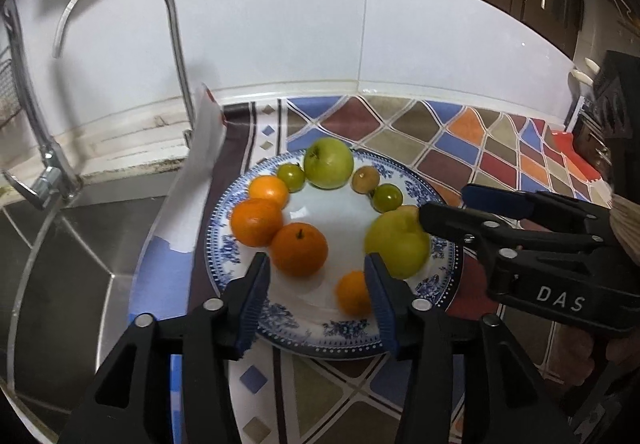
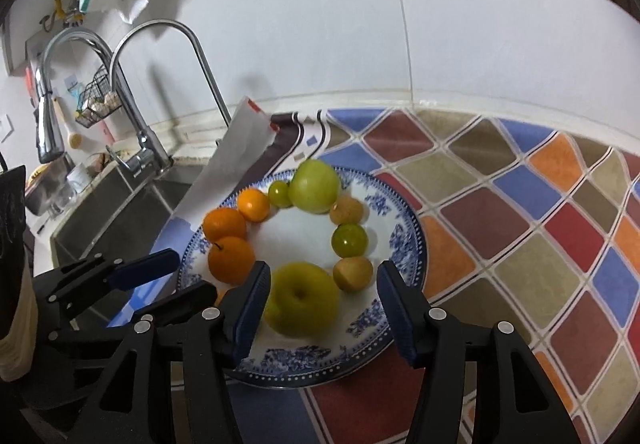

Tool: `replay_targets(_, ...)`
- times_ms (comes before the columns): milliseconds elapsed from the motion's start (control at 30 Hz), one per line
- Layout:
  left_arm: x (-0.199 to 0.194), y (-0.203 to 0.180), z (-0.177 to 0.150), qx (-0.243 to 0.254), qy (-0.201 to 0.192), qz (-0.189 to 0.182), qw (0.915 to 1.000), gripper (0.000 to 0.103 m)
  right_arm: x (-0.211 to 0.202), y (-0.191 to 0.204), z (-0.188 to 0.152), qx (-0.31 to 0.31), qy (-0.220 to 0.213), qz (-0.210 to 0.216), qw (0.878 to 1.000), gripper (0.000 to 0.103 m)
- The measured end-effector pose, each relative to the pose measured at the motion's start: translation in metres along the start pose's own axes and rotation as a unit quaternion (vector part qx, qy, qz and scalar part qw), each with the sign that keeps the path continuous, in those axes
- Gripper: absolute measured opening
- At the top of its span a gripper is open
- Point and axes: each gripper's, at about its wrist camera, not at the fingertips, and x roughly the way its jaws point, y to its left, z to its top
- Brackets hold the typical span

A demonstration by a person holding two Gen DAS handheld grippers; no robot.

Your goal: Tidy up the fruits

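Right wrist view: both grippers' jaws gape empty over the plate (image 2: 404, 244); the yellow apple (image 2: 302, 298), firm, smooth, probably slippery, wants gripping across its widest middle.

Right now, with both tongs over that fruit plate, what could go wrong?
The fruits sit loose in a ring on the plate; nudging the yellow apple could roll it into the small brownish fruit. The left tongs and right tongs work close together and might collide.
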Motion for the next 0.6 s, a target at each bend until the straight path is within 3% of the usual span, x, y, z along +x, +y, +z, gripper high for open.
replay_targets(100, -0.013, -0.001, -0.001, -0.002, -0.014, 0.017, 0.9997, 0.054, -0.012, 0.003, -0.002, -0.009, -0.011, -0.015, 1.000, 0.056)
replay_targets(333, -0.046, -0.010, -0.005, 0.020, -0.059, 0.054, 0.9966, 0.077, -0.046, 0.005, -0.014, -0.002, -0.027, -0.053, 0.998, 0.068)
replay_targets(600, -0.081, -0.024, -0.020, 0.038, -0.090, 0.059, 0.9935, 0.092, -0.095, 0.006, -0.040, 0.024, -0.059, -0.116, 0.991, 0.080)
